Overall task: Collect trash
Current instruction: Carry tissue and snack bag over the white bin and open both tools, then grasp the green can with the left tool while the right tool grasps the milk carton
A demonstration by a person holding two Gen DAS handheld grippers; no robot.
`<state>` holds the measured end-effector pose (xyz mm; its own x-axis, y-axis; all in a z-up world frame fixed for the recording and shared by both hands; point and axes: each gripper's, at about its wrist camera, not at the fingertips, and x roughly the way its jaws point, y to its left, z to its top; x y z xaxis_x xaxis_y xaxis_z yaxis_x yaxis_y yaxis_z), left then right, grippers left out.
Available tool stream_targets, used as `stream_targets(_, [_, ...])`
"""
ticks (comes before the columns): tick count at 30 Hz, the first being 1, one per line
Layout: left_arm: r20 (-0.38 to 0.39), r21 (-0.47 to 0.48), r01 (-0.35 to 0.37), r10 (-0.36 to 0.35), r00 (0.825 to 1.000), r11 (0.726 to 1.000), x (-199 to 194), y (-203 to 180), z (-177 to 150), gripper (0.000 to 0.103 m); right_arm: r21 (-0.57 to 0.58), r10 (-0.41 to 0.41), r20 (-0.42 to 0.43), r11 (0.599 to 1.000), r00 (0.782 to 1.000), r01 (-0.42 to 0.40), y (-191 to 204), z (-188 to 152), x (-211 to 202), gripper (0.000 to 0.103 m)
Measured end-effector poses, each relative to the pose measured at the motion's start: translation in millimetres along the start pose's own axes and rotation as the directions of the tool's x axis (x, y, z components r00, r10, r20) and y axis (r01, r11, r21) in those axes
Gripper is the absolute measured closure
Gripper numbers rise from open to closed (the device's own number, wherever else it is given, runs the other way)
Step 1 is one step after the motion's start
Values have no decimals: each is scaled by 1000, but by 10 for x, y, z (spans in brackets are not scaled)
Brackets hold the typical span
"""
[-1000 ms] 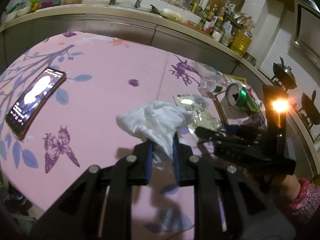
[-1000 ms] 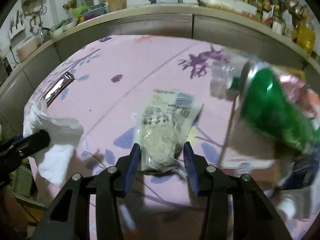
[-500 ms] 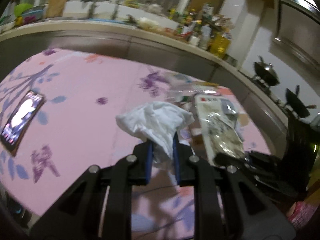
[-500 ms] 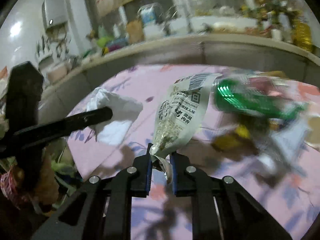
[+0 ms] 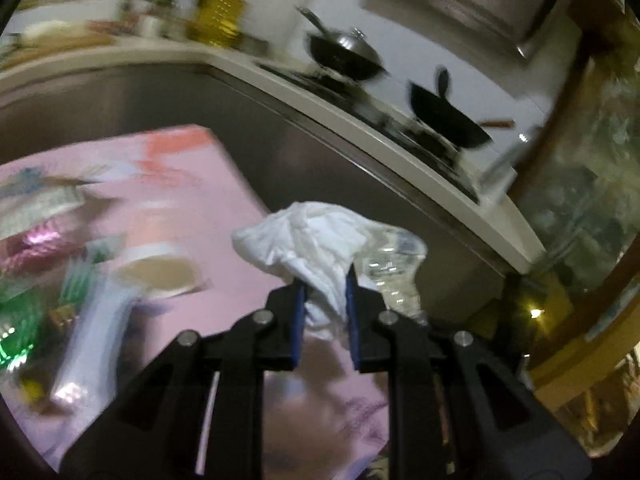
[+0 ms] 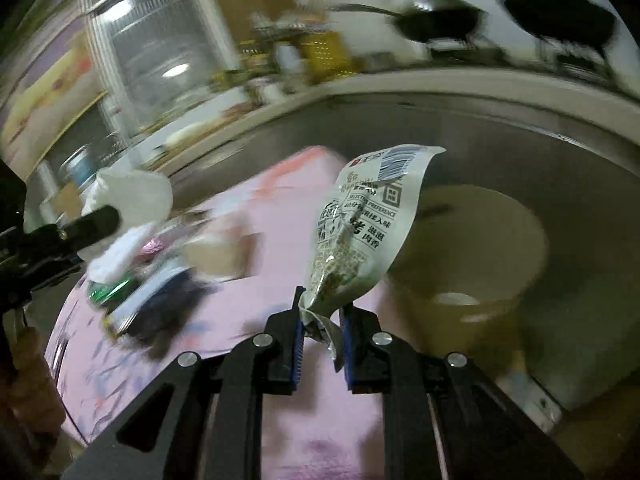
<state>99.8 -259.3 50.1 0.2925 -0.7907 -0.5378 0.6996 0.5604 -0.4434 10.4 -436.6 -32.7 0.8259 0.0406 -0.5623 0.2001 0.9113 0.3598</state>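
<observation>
A crumpled white tissue (image 5: 310, 248) is sitting pinched between the blue pads of the left gripper (image 5: 323, 312), whose jaws are standing nearly closed on its lower fold, so the wad is hanging in the air past the right edge of the pink flowered tablecloth (image 5: 208, 200). A printed snack wrapper (image 6: 360, 232) is standing upright out of the right gripper (image 6: 322, 332), whose jaws are likewise squeezing in tight on its crinkled bottom end; the wrapper is being carried just off the cloth's far right corner, in front of a pale yellow bucket (image 6: 500, 256) that is standing on the floor beside the table. More litter is lying blurred on the cloth toward its left side, among it a green can (image 5: 16, 320) and a round paper lid (image 5: 160, 276). Behind the table's far edge a grey cabinet front is running under a counter, where two dark woks (image 5: 444, 120) are resting on the stove.
</observation>
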Motion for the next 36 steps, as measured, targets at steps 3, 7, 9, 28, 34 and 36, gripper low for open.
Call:
stream_targets(3, [-95,-5,57,-57,994,998,747,-145,248,86,65,-35,-35,997,999,38,-374,121,204,90])
stream_targets(7, [-174,-6,32,-32,984,999,1498,-99,445,86,114,-39,-91,992,995,49,-766,219,522,89])
stream_targets(9, [-219,-29,-7,0,976,1000,1809,-28,468,86,159,2,-114,987,994,16,-926,193,645,85])
stream_targets(28, [-221,-149,-51,16,975,988,1762,130,435,39,217,36,56,975,998,-47,-890,219,150,36])
stream_targets(34, [-35,-37,-75,73,997,997,603,23,193,39,113,80,139,989,987,-96,-293,219,-229,36])
stream_targets(36, [8,-21,-92,92,996,996,212,77,30,39,86,119,136,988,984,-131,-32,216,-231,36])
